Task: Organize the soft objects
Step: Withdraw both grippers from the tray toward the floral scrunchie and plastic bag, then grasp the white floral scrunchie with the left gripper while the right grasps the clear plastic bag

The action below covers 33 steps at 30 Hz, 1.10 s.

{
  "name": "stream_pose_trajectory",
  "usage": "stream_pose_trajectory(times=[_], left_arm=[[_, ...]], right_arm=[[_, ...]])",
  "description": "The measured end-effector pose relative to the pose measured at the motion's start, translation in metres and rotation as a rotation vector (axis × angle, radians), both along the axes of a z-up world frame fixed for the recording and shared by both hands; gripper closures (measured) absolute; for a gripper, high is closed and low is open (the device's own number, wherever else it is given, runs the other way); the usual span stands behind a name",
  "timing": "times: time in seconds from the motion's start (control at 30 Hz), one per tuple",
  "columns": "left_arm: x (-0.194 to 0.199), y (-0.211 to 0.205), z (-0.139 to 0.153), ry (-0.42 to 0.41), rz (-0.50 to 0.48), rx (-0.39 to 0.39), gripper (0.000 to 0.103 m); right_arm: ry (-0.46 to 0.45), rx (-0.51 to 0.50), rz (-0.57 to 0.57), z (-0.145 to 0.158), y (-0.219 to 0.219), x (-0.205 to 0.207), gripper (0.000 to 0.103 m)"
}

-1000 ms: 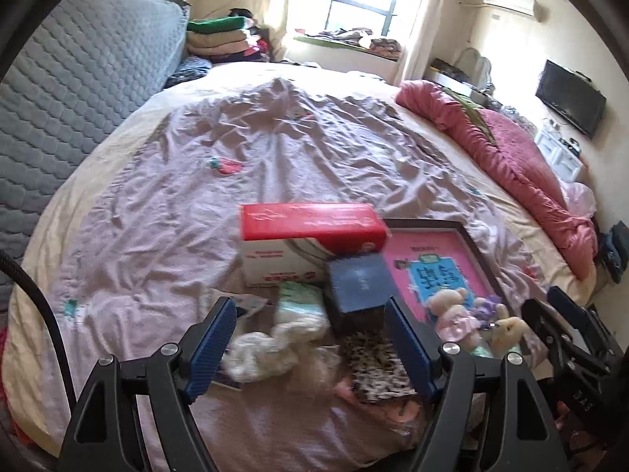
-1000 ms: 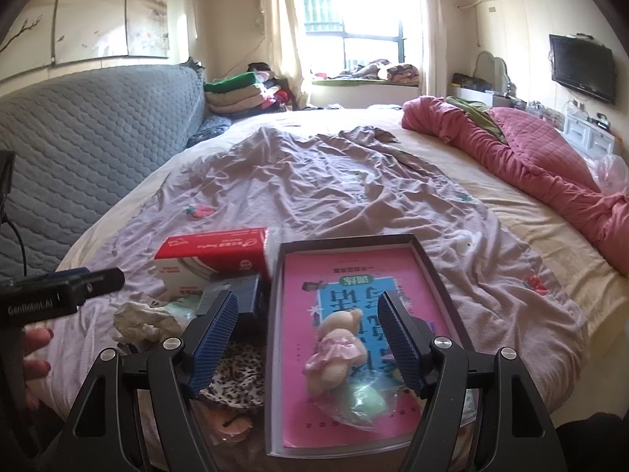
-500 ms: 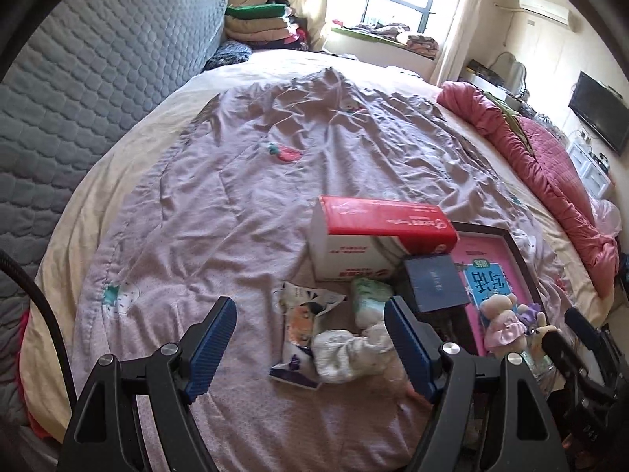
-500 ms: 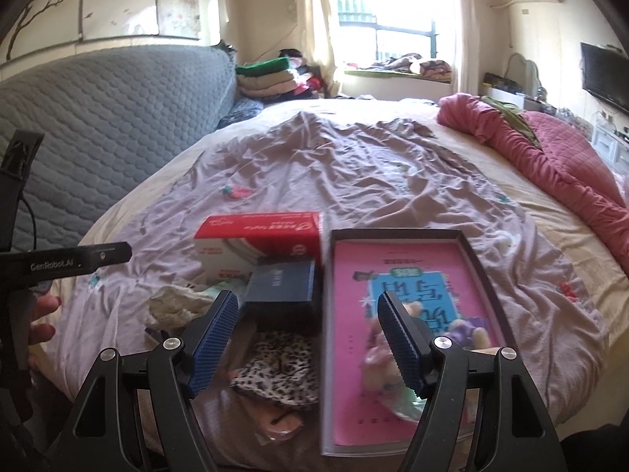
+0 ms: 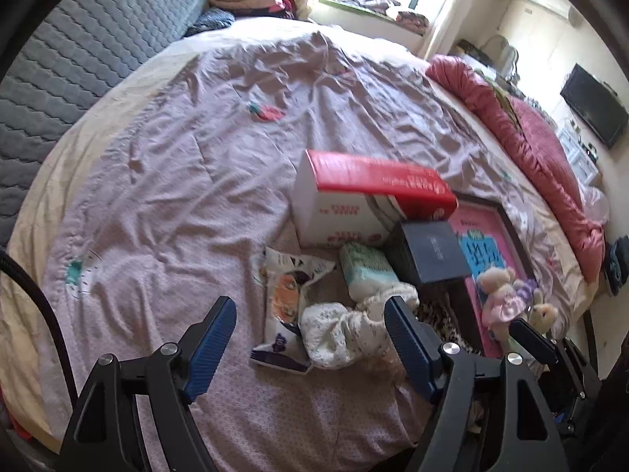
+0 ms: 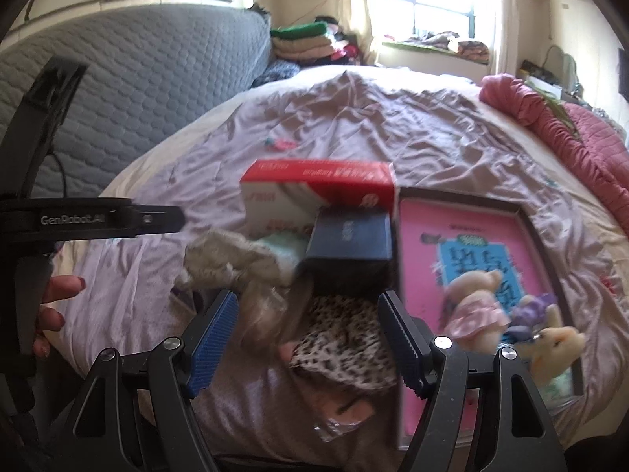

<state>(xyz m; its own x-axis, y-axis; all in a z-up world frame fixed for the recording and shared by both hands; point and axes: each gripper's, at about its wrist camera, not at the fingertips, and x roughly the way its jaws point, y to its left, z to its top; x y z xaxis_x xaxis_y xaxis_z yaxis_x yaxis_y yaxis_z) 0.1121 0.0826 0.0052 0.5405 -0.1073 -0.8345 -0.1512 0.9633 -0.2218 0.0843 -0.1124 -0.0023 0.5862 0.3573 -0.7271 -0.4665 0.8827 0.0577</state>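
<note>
A heap of small things lies at the near edge of the bed. A crumpled white cloth point(image 5: 338, 332) point(image 6: 228, 257) sits by a printed packet point(image 5: 289, 303) and a pale green pack point(image 5: 365, 265). A leopard-print cloth point(image 6: 342, 338) lies in front of a dark blue box point(image 5: 430, 249) point(image 6: 350, 244). A plush bear in a pink dress point(image 5: 499, 295) point(image 6: 473, 303) rests on a pink-lined tray point(image 6: 416, 259). My left gripper point(image 5: 310, 338) hangs open above the white cloth and packet. My right gripper point(image 6: 308, 336) hangs open above the leopard cloth.
A red and white box point(image 5: 361, 200) point(image 6: 314, 192) stands behind the heap. The lilac bedspread point(image 5: 177, 165) stretches beyond. A grey quilted headboard point(image 5: 78, 39) is on the left, a rolled pink quilt point(image 5: 542, 165) on the right. A person's fingers point(image 6: 59, 303) hold the left gripper's handle.
Both views have slid leftwards across the heap and dropped closer to it. The right gripper went from over the pink tray to over the leopard cloth. Jaws kept their width.
</note>
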Motion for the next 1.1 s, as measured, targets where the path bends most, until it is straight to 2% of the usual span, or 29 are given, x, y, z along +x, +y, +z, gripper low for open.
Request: stream_pose_trajectory(times=[0.2,0.37,0.53,0.7,0.8,0.97,1.03,1.1], left_arm=[[0.007,-0.014,-0.011,0.013,-0.057,0.003,0.026],[0.012,-0.021,-0.022,0.033,-0.112,-0.057,0.026],[0.016,-0.033,-0.037,0.093,-0.162,-0.027,0.026],[0.019,-0.03,-0.048,0.118,-0.162,-0.051,0.026],[0.023,-0.027,-0.055,0.14,-0.162,-0.073,0.038],[0.024,-0.024,-0.062,0.153,-0.18,-0.114,0.067],[0.024,-0.022,-0.063,0.148,-0.185,-0.14,0.076],[0.024,-0.022,-0.064,0.145,-0.2,-0.148,0.079]], right_arm=[[0.032,-0.028,0.033,-0.018,0.015,0.002,0.028],[0.046,-0.055,0.043,-0.028,0.021,0.002,0.028],[0.049,-0.06,0.039,-0.031,0.02,0.006,0.028],[0.068,-0.076,0.05,-0.038,0.023,0.008,0.028],[0.075,-0.081,0.072,-0.042,0.032,0.01,0.028],[0.061,-0.107,0.111,-0.051,0.047,0.013,0.028],[0.061,-0.12,0.124,-0.056,0.052,0.015,0.028],[0.056,-0.128,0.136,-0.06,0.055,0.016,0.028]])
